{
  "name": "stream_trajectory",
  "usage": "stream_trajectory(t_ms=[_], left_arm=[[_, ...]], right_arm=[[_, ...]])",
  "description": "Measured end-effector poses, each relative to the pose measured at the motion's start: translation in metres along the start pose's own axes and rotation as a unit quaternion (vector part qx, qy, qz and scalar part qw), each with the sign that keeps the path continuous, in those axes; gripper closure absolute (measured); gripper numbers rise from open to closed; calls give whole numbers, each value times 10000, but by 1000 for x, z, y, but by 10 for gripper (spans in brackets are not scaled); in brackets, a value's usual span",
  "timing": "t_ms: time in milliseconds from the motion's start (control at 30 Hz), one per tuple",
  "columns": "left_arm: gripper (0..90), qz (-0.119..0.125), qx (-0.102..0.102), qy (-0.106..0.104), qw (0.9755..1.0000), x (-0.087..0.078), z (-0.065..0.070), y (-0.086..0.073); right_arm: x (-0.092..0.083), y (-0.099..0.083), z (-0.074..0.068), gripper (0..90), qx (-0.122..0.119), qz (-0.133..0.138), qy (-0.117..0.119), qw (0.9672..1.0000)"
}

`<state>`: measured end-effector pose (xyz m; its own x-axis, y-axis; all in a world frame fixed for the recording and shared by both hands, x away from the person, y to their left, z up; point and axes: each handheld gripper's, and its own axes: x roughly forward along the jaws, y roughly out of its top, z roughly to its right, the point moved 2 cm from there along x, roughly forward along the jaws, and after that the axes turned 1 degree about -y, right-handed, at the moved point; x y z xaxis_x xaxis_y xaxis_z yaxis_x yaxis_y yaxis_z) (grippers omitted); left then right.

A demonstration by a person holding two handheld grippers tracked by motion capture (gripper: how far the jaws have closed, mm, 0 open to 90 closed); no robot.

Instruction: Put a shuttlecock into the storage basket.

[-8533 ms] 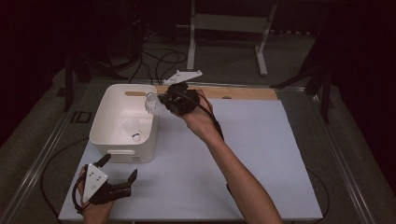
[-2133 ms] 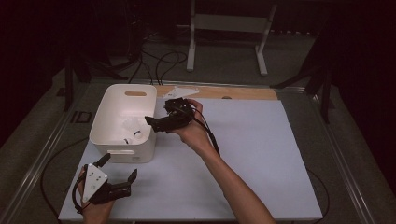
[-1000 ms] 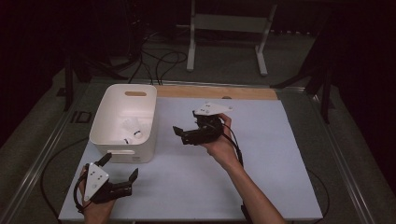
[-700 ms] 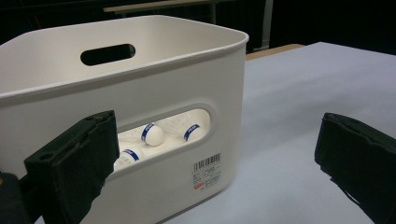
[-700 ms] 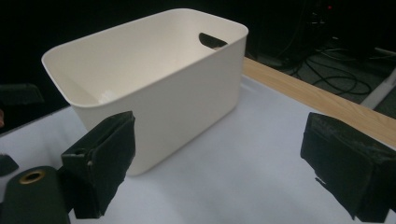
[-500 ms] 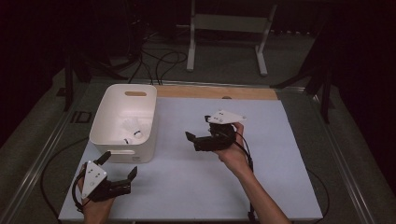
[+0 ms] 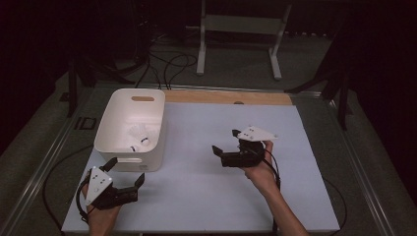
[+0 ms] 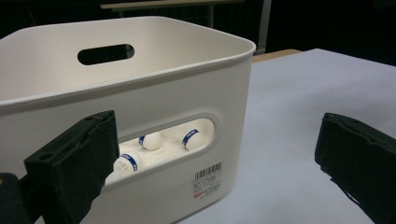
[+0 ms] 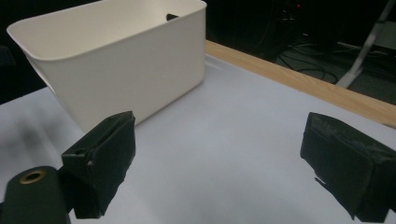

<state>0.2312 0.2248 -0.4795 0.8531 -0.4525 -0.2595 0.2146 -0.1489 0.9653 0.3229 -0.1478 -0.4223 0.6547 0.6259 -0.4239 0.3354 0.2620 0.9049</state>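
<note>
A white plastic bin (image 7: 118,115) with handle slots stands at the left of the white table (image 7: 196,196). Inside it lie white shuttlecocks (image 7: 139,141) with blue bands, also seen through the near handle slot as shuttlecocks (image 8: 150,140). My left gripper (image 7: 125,172) rests at the table's front left, just before the bin, open and empty. In its own view the left gripper (image 8: 217,156) faces the bin wall (image 8: 163,98). My right gripper (image 7: 225,141) hovers over the table's middle, right of the bin, open and empty. From the right gripper (image 9: 224,158) the bin (image 9: 121,56) stands off to the left.
A wooden strip (image 7: 228,97) runs along the table's far edge. Behind it stands a white frame (image 7: 241,29), with cables (image 7: 167,61) on the floor. A barcode label (image 8: 208,179) is stuck on the bin's near wall.
My right gripper has drawn back from above the bin, right and toward the person, to the middle of the table. It held something over the bin earlier; its jaws are now empty. The left gripper stayed put.
</note>
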Motion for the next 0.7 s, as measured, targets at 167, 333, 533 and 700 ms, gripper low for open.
stream_trajectory(t_ms=[167,333,533,700], left_arm=[[3,-7,-30,-12,10000,1,-1,0],[3,-18,-49,-22,10000,1,-1,0],[3,-14,-56,-26,10000,0,-1,0],[3,-24,-50,-27,10000,0,-1,0]], right_arm=[[-9,-11,5,103,68,45,-70,9999],[-19,-21,11,104,112,101,-141,9998],[-31,-38,19,103,125,136,-293,9994],[-38,-48,23,103,199,180,-355,9990]])
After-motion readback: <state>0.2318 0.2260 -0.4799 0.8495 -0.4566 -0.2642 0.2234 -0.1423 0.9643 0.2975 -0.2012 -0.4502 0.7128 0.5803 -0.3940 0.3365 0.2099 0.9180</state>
